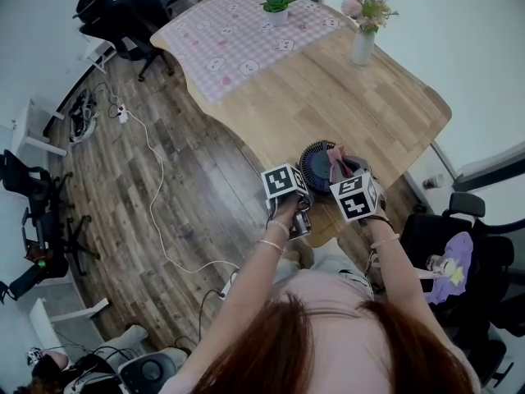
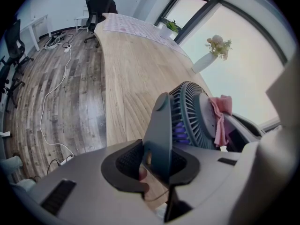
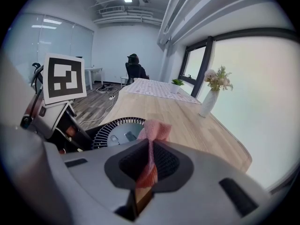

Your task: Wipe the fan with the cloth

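- Right gripper (image 3: 147, 165) is clamped on a fold of the pink cloth (image 3: 154, 130), and the cloth's free end stands up over the rim of the fan (image 3: 119, 132). The pinch needs to be firm so the fabric doesn't slip out under drag.
- Left gripper (image 2: 157, 165) is closed on the fan's upright stand arm (image 2: 161, 125) and braces it. That brace matters, because the fan sits right at the near edge of the wooden table (image 1: 328, 97) and a sideways push could slide it off.
- Lead with the loose cloth, not the jaw tips. Tilt the right gripper so fabric meets the grille (image 2: 190, 118) first and hard plastic doesn't scrape the slats.
- Wipe along the ribs from the hub outward with light pressure, pushing toward the braced side.
- In the left gripper view the cloth seems to lie against the fan's far face, but I cannot tell whether it is pressing there yet.
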Action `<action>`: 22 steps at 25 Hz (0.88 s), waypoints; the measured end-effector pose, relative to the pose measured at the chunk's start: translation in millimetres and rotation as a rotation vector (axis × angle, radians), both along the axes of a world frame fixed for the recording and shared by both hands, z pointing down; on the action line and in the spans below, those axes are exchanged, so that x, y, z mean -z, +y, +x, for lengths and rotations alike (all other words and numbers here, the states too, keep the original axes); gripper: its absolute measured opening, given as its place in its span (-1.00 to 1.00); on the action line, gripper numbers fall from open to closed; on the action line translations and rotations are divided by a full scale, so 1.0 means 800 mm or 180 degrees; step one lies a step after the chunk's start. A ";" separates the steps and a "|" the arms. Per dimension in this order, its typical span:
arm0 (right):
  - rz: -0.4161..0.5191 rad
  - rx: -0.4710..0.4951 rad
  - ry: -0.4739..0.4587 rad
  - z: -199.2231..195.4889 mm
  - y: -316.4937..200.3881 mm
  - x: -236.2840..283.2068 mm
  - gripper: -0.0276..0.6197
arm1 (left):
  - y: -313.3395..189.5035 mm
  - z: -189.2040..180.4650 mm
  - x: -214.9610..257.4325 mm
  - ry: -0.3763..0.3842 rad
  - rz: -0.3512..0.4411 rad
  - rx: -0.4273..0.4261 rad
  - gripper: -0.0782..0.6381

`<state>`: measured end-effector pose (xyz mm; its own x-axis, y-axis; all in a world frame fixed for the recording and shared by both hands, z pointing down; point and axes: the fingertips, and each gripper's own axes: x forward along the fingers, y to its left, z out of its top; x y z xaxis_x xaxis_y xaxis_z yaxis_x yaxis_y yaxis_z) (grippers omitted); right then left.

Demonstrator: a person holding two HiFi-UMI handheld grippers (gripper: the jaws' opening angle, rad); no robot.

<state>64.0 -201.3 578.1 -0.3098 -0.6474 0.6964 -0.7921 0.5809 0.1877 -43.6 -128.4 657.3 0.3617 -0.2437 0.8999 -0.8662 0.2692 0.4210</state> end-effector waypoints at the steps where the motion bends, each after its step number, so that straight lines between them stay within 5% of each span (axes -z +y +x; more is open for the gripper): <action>1: -0.0003 -0.0016 -0.0010 0.001 0.001 0.000 -0.83 | 0.000 0.000 0.000 0.0001 -0.0002 -0.0006 -0.52; 22: -0.0059 -0.0315 -0.0117 0.018 0.019 -0.005 -0.83 | 0.001 -0.001 0.000 0.0001 -0.0024 -0.0096 -0.52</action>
